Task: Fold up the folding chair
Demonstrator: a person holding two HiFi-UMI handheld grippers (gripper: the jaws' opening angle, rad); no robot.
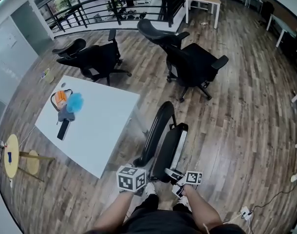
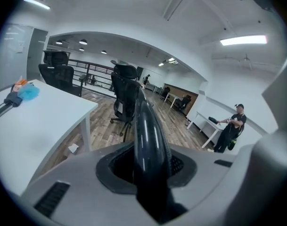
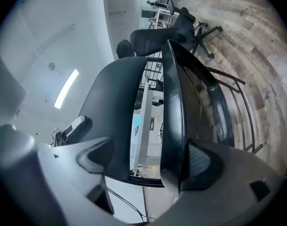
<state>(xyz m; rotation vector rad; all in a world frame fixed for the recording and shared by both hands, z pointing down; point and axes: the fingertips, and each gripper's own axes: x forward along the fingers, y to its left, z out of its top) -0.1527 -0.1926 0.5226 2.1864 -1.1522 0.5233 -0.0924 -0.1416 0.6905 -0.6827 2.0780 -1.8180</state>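
The wood floor (image 1: pixel 246 106) fills the room. On it stands a white table (image 1: pixel 104 126), with two black office chairs (image 1: pixel 194 65) beyond its far side.

The folding chair (image 1: pixel 163 140) is black. It stands on the floor just beside the table's near right corner, directly in front of the person. Its two panels are drawn close together and nearly parallel, with a narrow gap between them, and they rise on end from the floor.

The left gripper (image 1: pixel 137 169) is at the near end of the left panel. In the left gripper view, the left gripper's (image 2: pixel 148 164) jaws pinch the thin edge of the chair (image 2: pixel 148 121), which runs straight up between them.

The right gripper (image 1: pixel 176 175) is at the near end of the right panel. In the right gripper view, the right gripper's (image 3: pixel 150 159) jaws are spread wide and straddle both panels of the chair (image 3: pixel 176 102), with one pad against each.

On the far left part of the table lie an orange thing (image 1: pixel 62 98), a blue fluffy thing (image 1: pixel 75 102) touching it, and a dark flat item (image 1: pixel 64 129) just beside them. A small round yellow stool (image 1: pixel 11 155) stands well apart, at the left edge of the head view.
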